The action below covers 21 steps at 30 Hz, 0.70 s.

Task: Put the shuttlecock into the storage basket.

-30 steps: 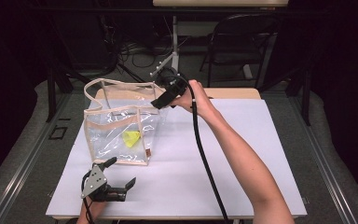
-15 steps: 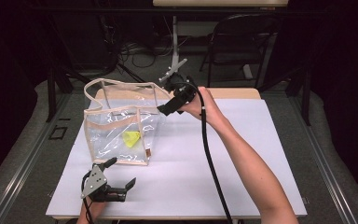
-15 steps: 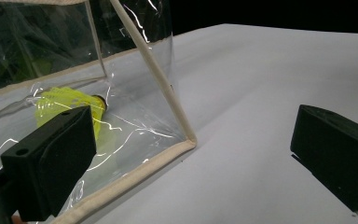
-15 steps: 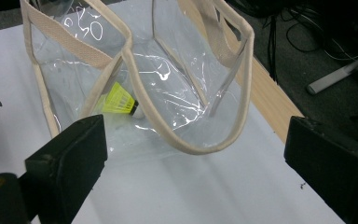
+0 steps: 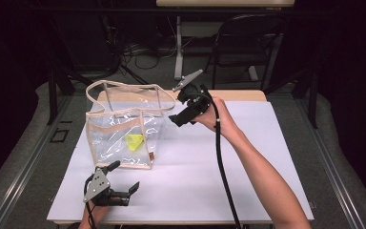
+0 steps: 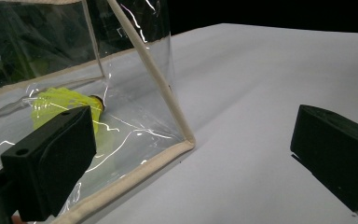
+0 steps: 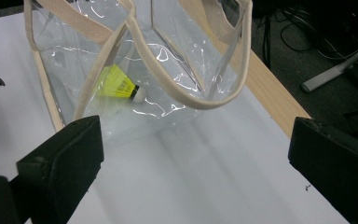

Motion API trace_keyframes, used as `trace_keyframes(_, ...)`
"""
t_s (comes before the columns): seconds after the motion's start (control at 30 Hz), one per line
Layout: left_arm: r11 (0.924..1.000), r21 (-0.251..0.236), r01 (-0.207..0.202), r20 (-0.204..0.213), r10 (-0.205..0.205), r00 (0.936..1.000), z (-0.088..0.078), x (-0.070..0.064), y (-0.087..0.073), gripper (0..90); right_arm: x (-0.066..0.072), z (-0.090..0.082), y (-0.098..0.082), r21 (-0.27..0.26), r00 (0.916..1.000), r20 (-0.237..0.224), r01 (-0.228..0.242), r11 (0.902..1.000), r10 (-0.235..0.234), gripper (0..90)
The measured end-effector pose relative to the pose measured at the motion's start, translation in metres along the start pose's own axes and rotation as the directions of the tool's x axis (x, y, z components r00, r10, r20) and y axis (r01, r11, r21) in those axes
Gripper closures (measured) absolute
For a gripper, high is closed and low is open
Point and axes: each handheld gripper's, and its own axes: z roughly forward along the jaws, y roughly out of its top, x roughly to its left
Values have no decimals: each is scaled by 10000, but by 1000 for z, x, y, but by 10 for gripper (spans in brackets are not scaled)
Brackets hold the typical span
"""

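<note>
while the yellow shuttlecock (image 5: 134, 141) lies on the floor of the clear bag (image 5: 124, 125), which stands on the table (image 5: 248, 167), the right gripper (image 5: 183, 114) hangs just beside the bag's rim, jaws wide apart. the left gripper (image 5: 119, 183) rests near the bag's front corner, jaws apart.

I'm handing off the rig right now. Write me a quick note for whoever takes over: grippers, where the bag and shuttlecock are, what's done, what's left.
Left gripper: open, holding nothing, low over the white table just in front of the bag's near right corner.
Right gripper: open, holding nothing, raised beside the bag's right side, jaws pointing toward it.
Clear bag: upright on the table, top open, beige handles loose.
Yellow shuttlecock: lying on the bag's floor.
Done: shuttlecock is in the bag.
Left: probably only to draw both grippers clear; neither touches the bag.
</note>
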Motion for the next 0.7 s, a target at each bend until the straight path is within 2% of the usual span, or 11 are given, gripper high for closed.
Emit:
trace_keyframes(0.43,10000,3,7,10,-7,10000,1,0,0,1,5,-6,-31,-75,9997,43,-247,9997,247,22)
trace_keyframes(0.7,10000,9,0,28,0,10000,1,0,0,1,8,-9,-53,-244,9984,43,-566,9981,567,22)
